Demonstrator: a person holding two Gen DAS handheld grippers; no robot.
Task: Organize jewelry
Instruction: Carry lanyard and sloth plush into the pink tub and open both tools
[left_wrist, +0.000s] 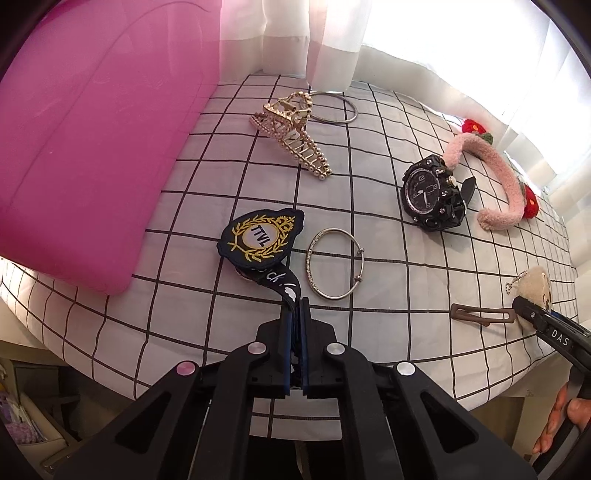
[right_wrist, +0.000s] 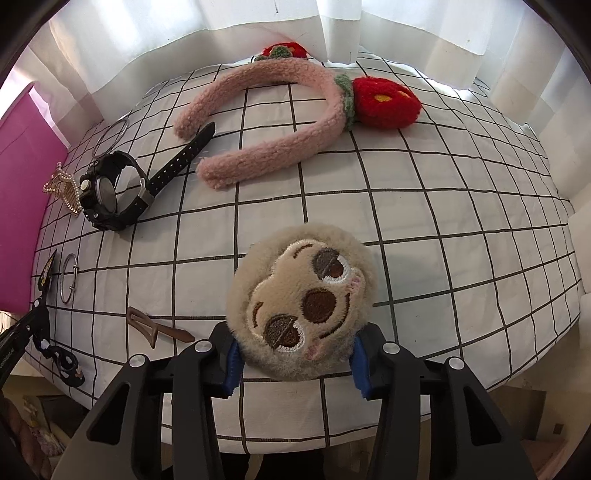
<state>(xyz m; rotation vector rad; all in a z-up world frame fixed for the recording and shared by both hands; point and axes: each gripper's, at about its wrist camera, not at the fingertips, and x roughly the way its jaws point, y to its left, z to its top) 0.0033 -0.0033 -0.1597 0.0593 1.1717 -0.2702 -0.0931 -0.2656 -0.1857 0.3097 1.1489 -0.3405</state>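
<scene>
My left gripper (left_wrist: 295, 306) is shut on a black printed strap (left_wrist: 284, 284) that carries a dark embroidered badge (left_wrist: 262, 238). A silver bangle (left_wrist: 335, 266) lies just right of it. My right gripper (right_wrist: 295, 354) is shut on a beige plush sloth face charm (right_wrist: 301, 310) with a ball chain (left_wrist: 515, 282). A gold pearl hair claw (left_wrist: 295, 134), a thin silver ring bangle (left_wrist: 334, 107), a black watch (left_wrist: 434, 194), a pink fluffy headband (right_wrist: 266, 147) with red strawberries (right_wrist: 384, 103) and a brown hair clip (left_wrist: 482, 314) lie on the checked cloth.
A pink box (left_wrist: 85, 147) stands at the left on the table. White curtains (right_wrist: 406, 29) hang behind. The checked tablecloth (right_wrist: 424, 221) has a bare stretch at the right. The table's front edge (left_wrist: 166, 380) is close to both grippers.
</scene>
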